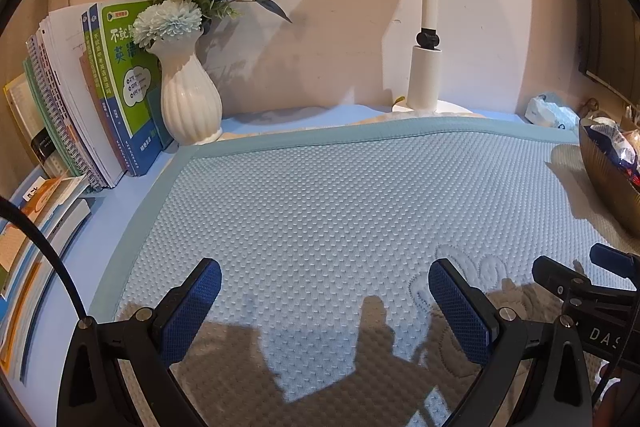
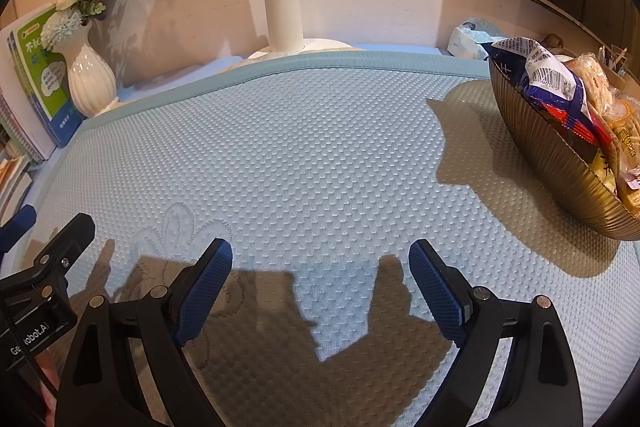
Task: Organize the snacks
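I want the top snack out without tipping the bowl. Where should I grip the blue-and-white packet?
Probably its raised upper end, from above with the right gripper: the blue-and-white packet lies tilted on the heap in the bowl, that end clear of the rim.

- A pale blue textured mat (image 1: 340,195) covers the desk, with a stitched flower outline near its front edge.
- A white ribbed vase (image 1: 191,95) of blue and white flowers stands at the back left corner — just off the mat.
- Books (image 1: 116,83) stand upright beside the vase, the nearest with a green cover; more lie flat in front.
- A white lamp post (image 2: 282,7) rises from a round base against the wall.
- A tissue pack (image 2: 468,41) sits at the back right.
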### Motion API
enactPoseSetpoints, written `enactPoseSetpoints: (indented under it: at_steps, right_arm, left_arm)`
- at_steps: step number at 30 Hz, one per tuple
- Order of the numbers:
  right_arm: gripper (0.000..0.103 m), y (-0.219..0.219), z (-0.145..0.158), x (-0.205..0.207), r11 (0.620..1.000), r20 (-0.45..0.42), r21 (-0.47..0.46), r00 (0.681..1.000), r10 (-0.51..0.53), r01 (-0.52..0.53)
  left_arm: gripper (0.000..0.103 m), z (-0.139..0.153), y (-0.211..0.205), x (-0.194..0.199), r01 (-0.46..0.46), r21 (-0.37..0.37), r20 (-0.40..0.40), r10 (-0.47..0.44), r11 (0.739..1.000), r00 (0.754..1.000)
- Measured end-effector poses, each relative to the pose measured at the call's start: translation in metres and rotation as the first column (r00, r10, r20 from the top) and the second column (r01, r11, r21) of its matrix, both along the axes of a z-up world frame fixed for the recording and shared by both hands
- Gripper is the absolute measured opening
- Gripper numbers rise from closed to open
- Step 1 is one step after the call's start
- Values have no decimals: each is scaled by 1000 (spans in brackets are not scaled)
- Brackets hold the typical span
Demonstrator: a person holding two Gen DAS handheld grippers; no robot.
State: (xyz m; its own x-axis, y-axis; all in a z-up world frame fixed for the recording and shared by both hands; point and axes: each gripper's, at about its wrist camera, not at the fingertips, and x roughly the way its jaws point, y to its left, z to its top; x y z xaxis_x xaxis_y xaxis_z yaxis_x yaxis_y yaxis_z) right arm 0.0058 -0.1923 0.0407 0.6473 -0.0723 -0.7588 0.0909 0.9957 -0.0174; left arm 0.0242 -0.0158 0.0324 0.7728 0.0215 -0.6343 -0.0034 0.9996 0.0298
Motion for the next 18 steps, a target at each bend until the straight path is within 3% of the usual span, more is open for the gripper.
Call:
enactPoseSetpoints:
  at_steps: [18]
  right_arm:
    - [90, -1, 1, 0, 1000, 6, -5, 1000, -3, 3]
  left_arm:
    - [103, 0, 0, 1, 6, 3, 0, -6, 1000, 1000]
